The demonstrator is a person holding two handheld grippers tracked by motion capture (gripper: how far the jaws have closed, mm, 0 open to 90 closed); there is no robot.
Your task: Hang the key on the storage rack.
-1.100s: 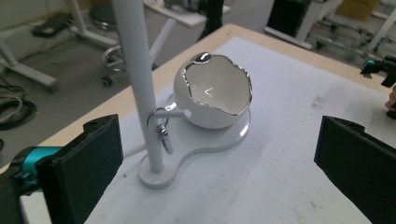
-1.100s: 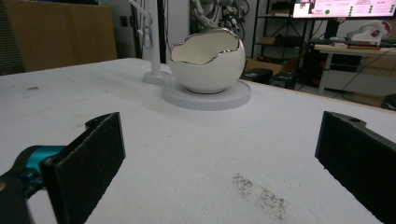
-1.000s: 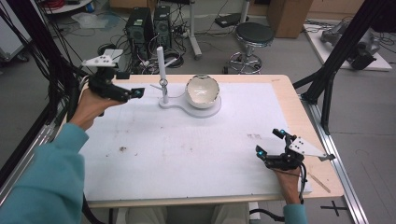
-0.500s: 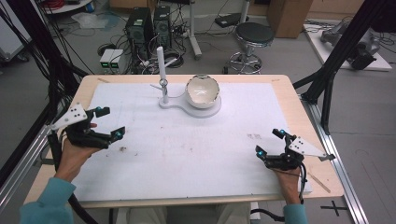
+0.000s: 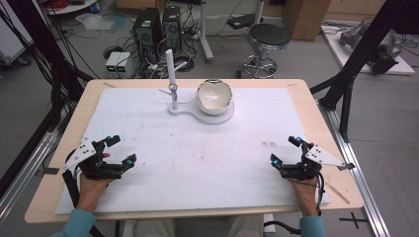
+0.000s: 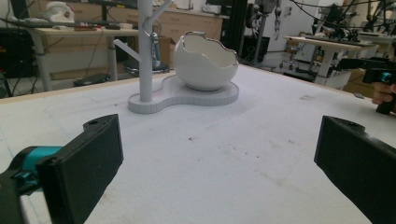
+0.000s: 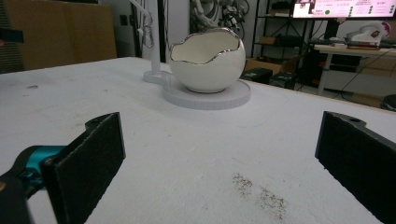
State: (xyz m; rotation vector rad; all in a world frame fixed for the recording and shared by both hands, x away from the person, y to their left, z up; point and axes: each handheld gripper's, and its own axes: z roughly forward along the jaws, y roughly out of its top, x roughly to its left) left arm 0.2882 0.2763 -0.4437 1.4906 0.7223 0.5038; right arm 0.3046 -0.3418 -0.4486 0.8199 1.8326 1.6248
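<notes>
My left tongs (image 5: 120, 152) rest low at the near left of the counter (image 5: 59, 197), jaws spread wide, nothing between them. My right tongs (image 5: 285, 150) sit at the near right, jaws likewise wide apart and empty. The white eggshell-shaped bowl (image 5: 214, 97) with a jagged silver rim sits on its white stand (image 5: 190, 109) at the far middle, well apart from both tongs. A white post (image 5: 171, 81) rises from the stand just beside the bowl.
</notes>
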